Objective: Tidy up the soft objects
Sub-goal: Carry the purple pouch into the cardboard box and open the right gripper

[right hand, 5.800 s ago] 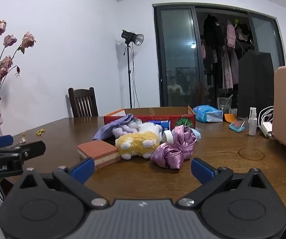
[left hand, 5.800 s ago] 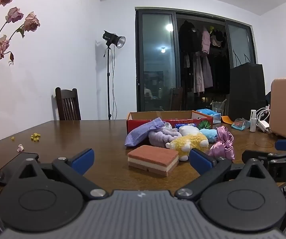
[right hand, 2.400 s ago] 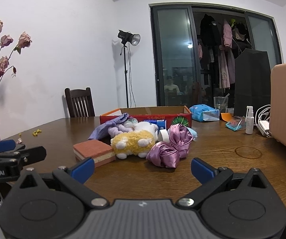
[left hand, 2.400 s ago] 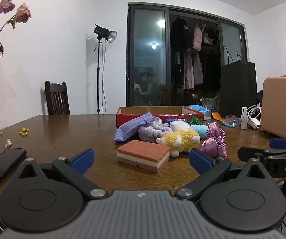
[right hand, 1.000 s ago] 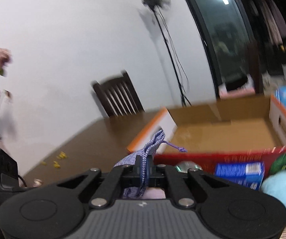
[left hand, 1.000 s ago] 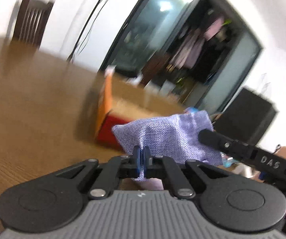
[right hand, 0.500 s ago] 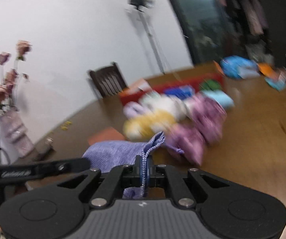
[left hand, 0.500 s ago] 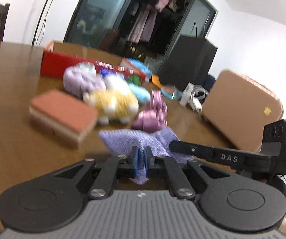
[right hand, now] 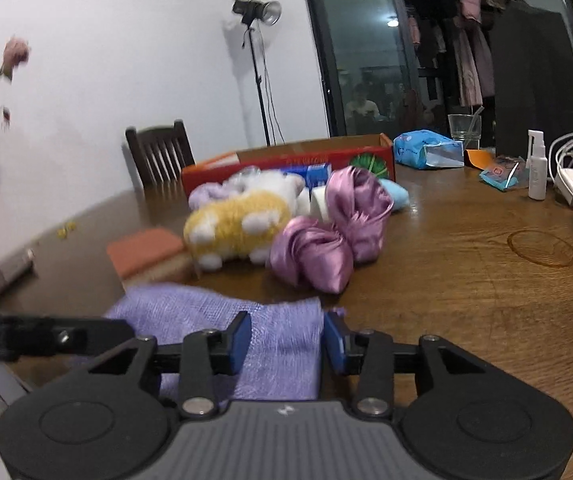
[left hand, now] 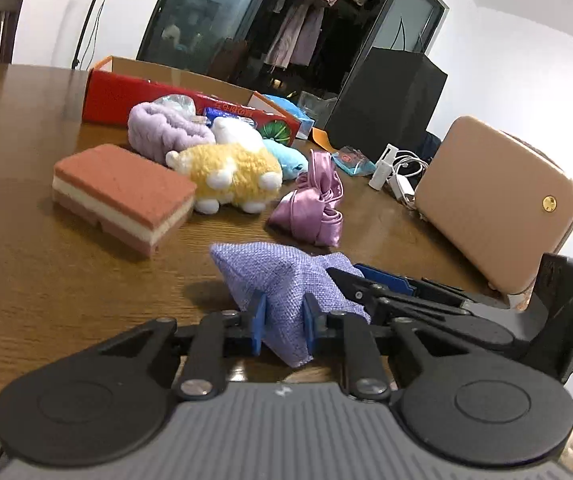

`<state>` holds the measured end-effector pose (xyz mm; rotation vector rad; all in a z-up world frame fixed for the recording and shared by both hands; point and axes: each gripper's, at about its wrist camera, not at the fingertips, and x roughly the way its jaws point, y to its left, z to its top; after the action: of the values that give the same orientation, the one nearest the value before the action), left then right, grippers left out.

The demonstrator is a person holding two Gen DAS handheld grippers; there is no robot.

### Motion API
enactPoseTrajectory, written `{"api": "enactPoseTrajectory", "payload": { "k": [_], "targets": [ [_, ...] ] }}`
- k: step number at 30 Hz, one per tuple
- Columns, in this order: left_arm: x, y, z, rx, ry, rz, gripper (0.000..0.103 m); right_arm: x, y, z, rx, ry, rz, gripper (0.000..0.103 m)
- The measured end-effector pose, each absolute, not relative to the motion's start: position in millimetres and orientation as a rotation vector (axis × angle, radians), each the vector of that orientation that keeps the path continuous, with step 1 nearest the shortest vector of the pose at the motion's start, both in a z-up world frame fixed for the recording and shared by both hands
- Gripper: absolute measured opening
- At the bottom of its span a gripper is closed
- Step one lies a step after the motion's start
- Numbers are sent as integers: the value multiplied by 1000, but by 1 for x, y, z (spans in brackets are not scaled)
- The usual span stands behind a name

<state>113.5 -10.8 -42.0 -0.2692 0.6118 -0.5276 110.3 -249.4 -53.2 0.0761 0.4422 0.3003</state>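
Both grippers are releasing the lilac woven pouch (left hand: 282, 276) at the near table (left hand: 46, 280) edge; left gripper (left hand: 282, 322) and right gripper (right hand: 284, 338) jaws are opening, fabric between them; risk: cloth snags a pad, dragging off the edge.

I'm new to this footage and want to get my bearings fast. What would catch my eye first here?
The purple woven pouch lies on the near edge of the wooden table, between the pads of both the left gripper and the right gripper, whose jaws are opening. Behind it sits a cluster of soft things: a layered sponge, a yellow plush toy and a pink satin bundle, in front of a red cardboard box.
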Motion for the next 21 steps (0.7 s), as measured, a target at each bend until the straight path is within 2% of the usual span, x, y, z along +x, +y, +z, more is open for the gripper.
{"api": "enactPoseTrajectory", "payload": {
  "k": [8, 12, 15, 18, 21],
  "targets": [
    [114, -13, -38, -248, 586, -566, 8, 106, -234, -51, -41, 429, 326, 10],
    [128, -7, 0, -230, 478, -613, 8, 117, -246, -14, 68, 373, 412, 8],
    [169, 5, 46, -217, 398, -605, 8, 149, -249, 36, 62, 287, 460, 8],
    [228, 17, 92, -192, 329, -577, 8, 217, -250, 88, 50, 256, 521, 8],
    [311, 28, 117, -193, 361, -523, 8, 311, -235, 125, 31, 311, 549, 8]
  ]
}}
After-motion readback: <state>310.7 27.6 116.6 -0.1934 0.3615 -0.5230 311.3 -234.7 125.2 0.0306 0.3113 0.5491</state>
